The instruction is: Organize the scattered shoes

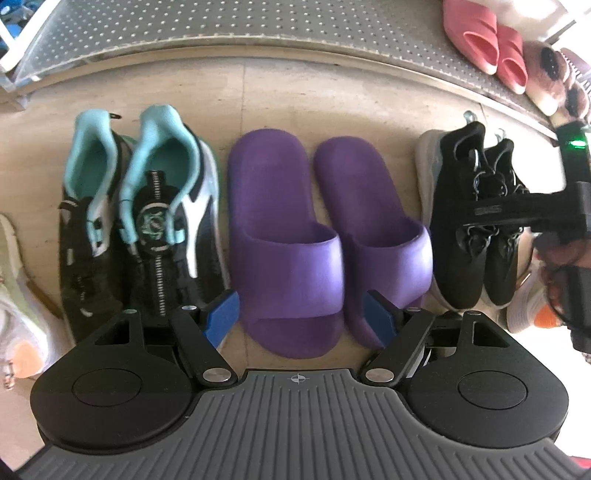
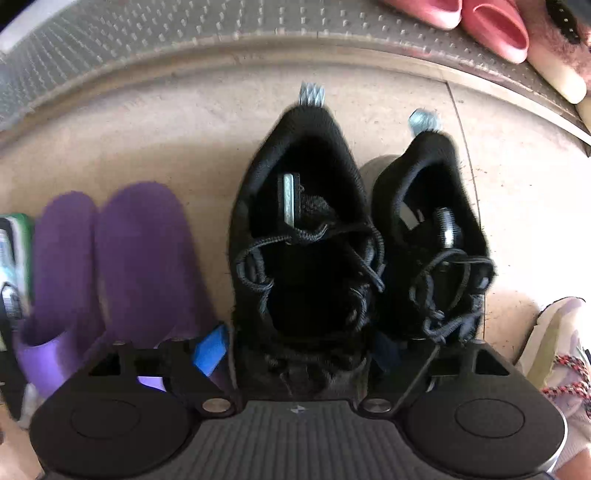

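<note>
- Where the beige floor [image 1: 280, 92] fills the middle of the left wrist view, three pairs stand in a row: teal-and-black sneakers [image 1: 147, 221] at left, purple slides [image 1: 325, 243] at centre, black sneakers [image 1: 476, 221] at right.
- Across the top of both views runs a grey studded mat [image 1: 221, 26]; pink slides [image 1: 487, 40] and a furry slipper [image 1: 550, 70] sit on it at upper right.
- At the bottom centre, the left gripper [image 1: 301, 321] hangs above the purple slides, jaws apart and empty.
- In the right wrist view, the right gripper [image 2: 295, 354] straddles the left black sneaker [image 2: 303, 236], its blue pad [image 2: 210, 350] beside the shoe; whether the pads touch it cannot be told.
- A pale sneaker [image 2: 557, 343] lies at the right edge.
</note>
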A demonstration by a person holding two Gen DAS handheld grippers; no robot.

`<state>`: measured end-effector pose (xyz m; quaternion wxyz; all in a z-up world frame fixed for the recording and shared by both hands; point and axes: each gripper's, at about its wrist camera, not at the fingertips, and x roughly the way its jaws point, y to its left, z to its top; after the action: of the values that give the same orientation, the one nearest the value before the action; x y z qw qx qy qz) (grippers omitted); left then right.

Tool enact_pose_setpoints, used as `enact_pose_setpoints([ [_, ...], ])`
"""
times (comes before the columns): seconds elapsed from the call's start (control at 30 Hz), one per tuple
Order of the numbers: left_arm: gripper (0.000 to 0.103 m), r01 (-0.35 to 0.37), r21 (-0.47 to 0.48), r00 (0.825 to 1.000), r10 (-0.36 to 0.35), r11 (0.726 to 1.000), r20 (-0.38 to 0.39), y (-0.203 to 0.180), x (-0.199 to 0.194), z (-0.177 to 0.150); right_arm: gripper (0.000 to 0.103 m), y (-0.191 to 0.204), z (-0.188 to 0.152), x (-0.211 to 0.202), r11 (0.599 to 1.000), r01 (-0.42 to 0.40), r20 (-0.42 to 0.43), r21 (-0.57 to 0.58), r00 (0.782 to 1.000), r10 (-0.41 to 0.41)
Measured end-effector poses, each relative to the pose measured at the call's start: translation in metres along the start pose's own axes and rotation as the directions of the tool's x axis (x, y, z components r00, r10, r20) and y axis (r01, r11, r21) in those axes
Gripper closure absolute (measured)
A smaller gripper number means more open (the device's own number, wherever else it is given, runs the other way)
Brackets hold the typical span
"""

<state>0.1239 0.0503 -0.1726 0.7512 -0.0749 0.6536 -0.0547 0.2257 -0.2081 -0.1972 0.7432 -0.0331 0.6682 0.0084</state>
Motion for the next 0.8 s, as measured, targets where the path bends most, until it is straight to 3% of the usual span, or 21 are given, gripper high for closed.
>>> enact_pose_setpoints([
  [0.17,0.022,-0.036,0.046,0.999,0.034,0.998,0.039,0.003,-0.04,-0.001,0.011,-0.01,-0.008,-0.05,0.998,-0.057,0.021,0.03,0.998,0.056],
  [0.3,0.018,-0.097,0.094,0.992,0.088,0.991,0.096,0.009,-0.095,-0.009,0.01,-0.017,-0.026,-0.118,0.992,-0.112,0.113,0.05,0.988,0.106],
  [0.4,0.017,-0.128,0.09,0.984,0.115,0.988,0.133,0.016,-0.139,-0.02,0.008,-0.017,-0.047,-0.181,0.988,-0.148,0.211,0.034,0.968,0.137],
  [0.53,0.01,-0.13,0.092,0.975,0.111,0.987,0.19,0.02,-0.192,-0.046,0.002,-0.015,-0.093,-0.265,0.984,-0.178,0.346,-0.001,0.923,0.168],
  [0.7,0.008,-0.134,0.103,0.976,0.114,0.986,0.186,0.021,-0.214,-0.089,0.001,-0.018,-0.142,-0.313,0.982,-0.191,0.408,0.004,0.896,0.173],
  [0.8,0.008,-0.094,0.052,0.983,0.085,0.994,0.164,0.018,-0.203,-0.115,0.001,-0.017,-0.173,-0.313,0.98,-0.199,0.399,0.029,0.901,0.171],
])
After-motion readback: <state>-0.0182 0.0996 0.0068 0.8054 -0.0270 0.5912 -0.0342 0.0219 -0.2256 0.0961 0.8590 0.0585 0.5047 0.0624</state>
